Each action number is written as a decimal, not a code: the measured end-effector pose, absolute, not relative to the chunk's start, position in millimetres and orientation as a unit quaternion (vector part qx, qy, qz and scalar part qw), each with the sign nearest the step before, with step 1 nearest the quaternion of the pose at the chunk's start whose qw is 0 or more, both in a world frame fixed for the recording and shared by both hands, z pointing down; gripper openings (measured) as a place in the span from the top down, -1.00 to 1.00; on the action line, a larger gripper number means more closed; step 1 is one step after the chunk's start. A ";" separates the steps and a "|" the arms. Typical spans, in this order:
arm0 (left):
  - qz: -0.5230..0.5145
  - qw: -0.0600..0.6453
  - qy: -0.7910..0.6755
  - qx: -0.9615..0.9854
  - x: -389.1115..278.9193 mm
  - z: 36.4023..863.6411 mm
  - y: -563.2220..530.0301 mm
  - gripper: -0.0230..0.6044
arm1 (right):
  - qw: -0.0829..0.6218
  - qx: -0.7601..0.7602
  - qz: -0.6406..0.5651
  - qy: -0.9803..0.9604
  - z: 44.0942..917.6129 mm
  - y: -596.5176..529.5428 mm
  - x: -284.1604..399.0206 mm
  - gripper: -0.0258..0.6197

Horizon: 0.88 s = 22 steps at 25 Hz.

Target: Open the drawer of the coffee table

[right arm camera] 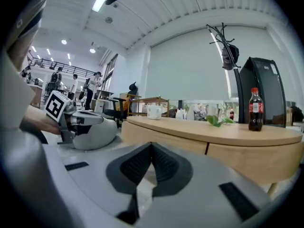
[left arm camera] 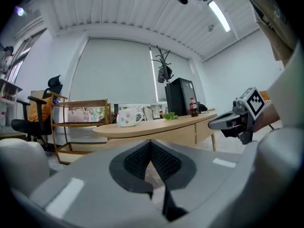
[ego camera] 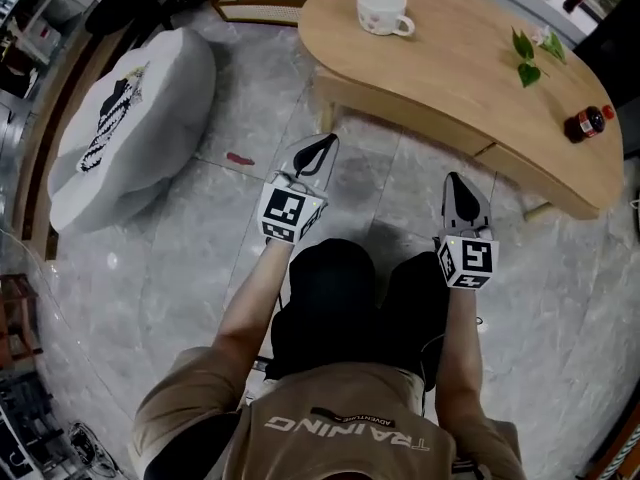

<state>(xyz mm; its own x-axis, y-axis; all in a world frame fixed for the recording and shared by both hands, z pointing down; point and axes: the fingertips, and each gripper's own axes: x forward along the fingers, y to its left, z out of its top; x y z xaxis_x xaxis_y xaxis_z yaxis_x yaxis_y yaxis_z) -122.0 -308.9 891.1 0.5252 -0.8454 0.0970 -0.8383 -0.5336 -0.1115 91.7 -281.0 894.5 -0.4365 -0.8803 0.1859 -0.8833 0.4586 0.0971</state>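
Observation:
The light wooden coffee table (ego camera: 450,68) stands ahead of me on the grey floor. A vertical seam (ego camera: 493,152) marks the drawer front in its side panel (right arm camera: 247,158). My left gripper (ego camera: 322,146) is shut and empty, pointing at the table's left end from a short way off. To its right, my right gripper (ego camera: 458,183) is also shut on nothing, just short of the seam. In the left gripper view the gripper (left arm camera: 151,144) has its pads together, with the table (left arm camera: 156,127) beyond it. In the right gripper view the gripper (right arm camera: 151,146) looks the same.
On the table stand a white mug (ego camera: 383,11), a green sprig (ego camera: 527,58) and a small cola bottle (ego camera: 588,122). A grey pouf (ego camera: 130,118) sits on the floor to the left. My knees in black trousers (ego camera: 345,298) are below the grippers. A wooden shelf rack (left arm camera: 80,122) stands behind the table.

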 end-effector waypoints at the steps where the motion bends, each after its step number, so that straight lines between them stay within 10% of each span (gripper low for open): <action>1: -0.067 0.021 0.484 -0.872 -123.4 898.3 -307.7 0.91 | 0.106 0.521 0.006 -0.847 901.8 -279.2 91.3 0.91; 16: -0.037 -0.039 0.467 -0.883 -100.7 886.0 -314.6 0.91 | 0.100 0.522 -0.048 -0.846 860.1 -275.2 81.1 0.91; 22: 0.124 -0.244 0.450 -0.850 -103.5 910.4 -340.0 0.91 | 0.070 0.543 -0.013 -0.836 873.5 -280.5 90.1 0.91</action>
<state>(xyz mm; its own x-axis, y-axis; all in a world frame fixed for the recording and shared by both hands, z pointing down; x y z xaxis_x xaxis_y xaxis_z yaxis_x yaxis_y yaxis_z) -103.5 -340.0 910.4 0.5646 -0.8253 0.0076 -0.7040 -0.4769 0.5263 90.1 -280.5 873.5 -0.3994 -0.9109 0.1032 -0.9072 0.4090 0.0986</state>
